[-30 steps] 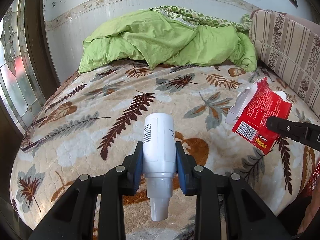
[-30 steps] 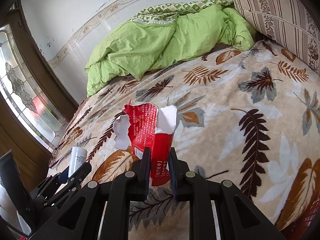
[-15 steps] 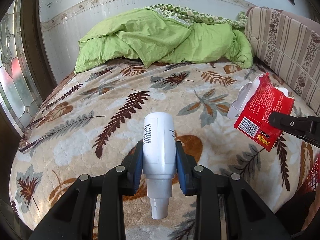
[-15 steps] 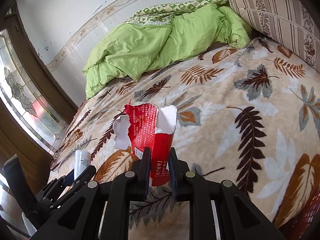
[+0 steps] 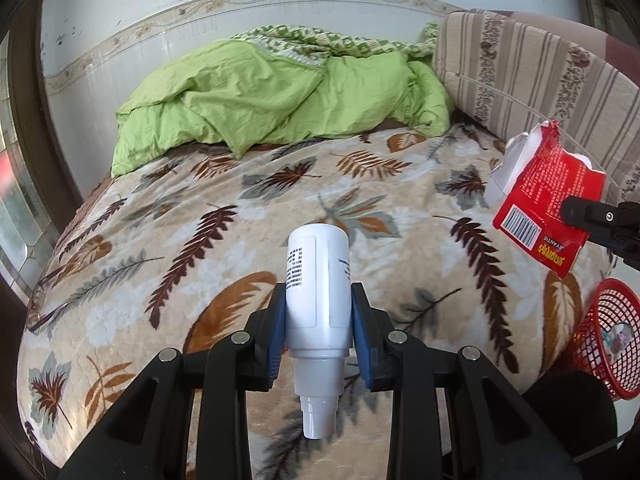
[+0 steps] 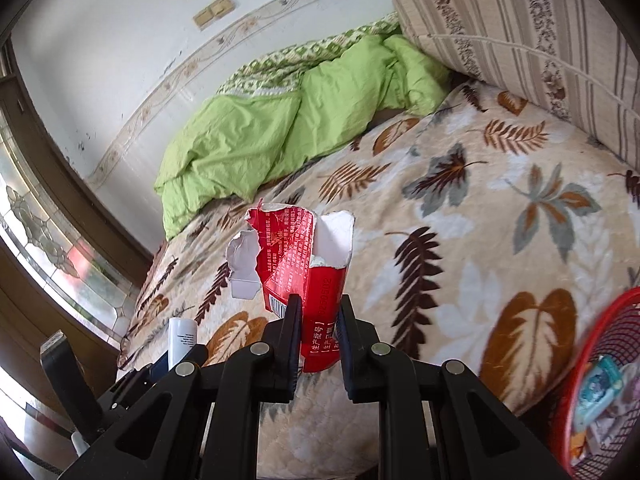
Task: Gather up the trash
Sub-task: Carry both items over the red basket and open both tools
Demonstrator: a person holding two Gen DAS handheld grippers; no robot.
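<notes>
The left hand-held gripper (image 5: 319, 322) is clamped on a white bottle (image 5: 317, 280), nozzle toward the camera, and the right hand-held gripper (image 6: 318, 334) pinches a torn red carton (image 6: 308, 256); both grips are unchanged from a second ago. What has changed is the view: both pieces of trash now hang higher and further back from the leaf-patterned bed (image 5: 200, 220), and a red mesh basket (image 5: 610, 332) has come into sight at the near right corner, beside the bed, with some wrappers already in it. The carton is the closer of the two to the basket. Collection is probably entering its drop-off step, the basket being the likely target
</notes>
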